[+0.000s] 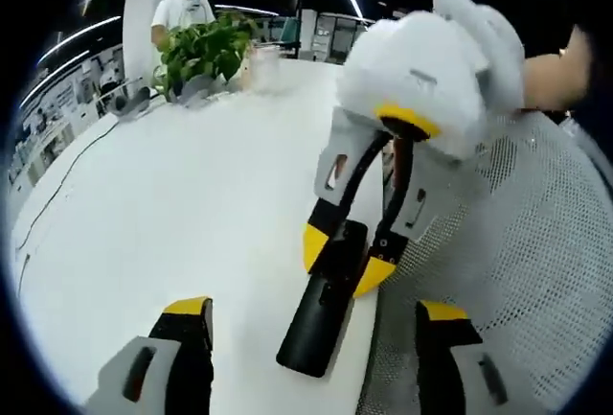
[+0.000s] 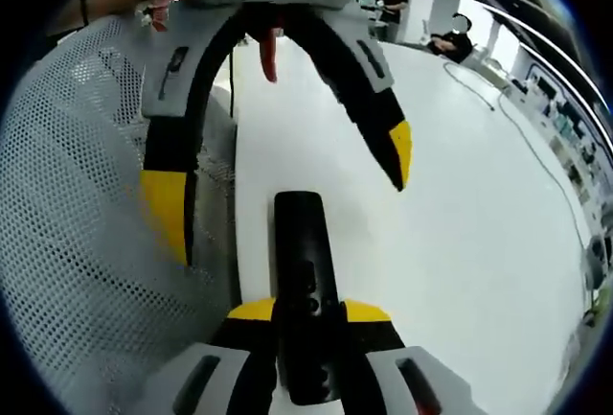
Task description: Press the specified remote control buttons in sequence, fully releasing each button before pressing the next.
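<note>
A black remote (image 1: 311,338) hangs over the edge of the white table (image 1: 172,204), held at its upper part by my right gripper (image 1: 345,260), which comes in from the upper right. My left gripper (image 1: 313,310) is open, its yellow-tipped jaws standing wide on either side of the remote's free end without touching it. In the right gripper view, the right gripper (image 2: 309,311) is shut on the remote (image 2: 299,242), whose buttons face the camera. The left gripper (image 2: 280,180) reaches down from the top, jaws spread around the remote's far end.
A white mesh chair (image 1: 536,242) (image 2: 77,195) presses against the table edge beside the remote. A potted plant (image 1: 201,51) stands at the far end of the table, a person (image 1: 182,8) behind it. A thin cable (image 1: 67,175) runs along the table's far side.
</note>
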`<action>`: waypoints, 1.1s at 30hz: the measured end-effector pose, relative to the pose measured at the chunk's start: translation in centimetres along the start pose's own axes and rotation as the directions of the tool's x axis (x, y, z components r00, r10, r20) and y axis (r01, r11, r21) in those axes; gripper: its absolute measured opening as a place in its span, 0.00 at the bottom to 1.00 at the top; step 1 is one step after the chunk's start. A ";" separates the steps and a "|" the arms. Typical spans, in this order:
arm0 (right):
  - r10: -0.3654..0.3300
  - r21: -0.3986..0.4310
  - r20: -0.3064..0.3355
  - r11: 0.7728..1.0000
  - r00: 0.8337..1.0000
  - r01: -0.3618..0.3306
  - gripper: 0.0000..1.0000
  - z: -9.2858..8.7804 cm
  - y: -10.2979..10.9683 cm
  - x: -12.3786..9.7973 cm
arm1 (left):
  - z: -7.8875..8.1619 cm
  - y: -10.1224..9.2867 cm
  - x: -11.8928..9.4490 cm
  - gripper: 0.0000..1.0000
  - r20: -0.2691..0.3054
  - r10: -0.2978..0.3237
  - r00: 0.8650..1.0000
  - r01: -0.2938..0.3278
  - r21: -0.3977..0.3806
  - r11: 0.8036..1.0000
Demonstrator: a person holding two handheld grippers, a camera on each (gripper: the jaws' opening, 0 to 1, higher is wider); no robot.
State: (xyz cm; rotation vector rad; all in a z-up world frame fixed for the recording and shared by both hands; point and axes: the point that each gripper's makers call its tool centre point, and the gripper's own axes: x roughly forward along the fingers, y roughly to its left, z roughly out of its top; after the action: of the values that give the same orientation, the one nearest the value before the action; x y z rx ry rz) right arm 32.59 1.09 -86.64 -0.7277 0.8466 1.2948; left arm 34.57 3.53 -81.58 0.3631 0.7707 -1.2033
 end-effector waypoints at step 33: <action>-0.002 0.021 0.003 1.000 1.000 0.002 0.21 0.0 0.0 0.0 | 4.0 1.2 -17.1 1.00 0.407 0.655 0.636 -0.480 -0.455 0.750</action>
State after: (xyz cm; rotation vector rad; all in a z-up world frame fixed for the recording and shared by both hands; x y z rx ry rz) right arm 32.59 1.07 -86.68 -0.7093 0.8559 1.2832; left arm 34.42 13.31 -66.94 -0.0206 0.2739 -0.4989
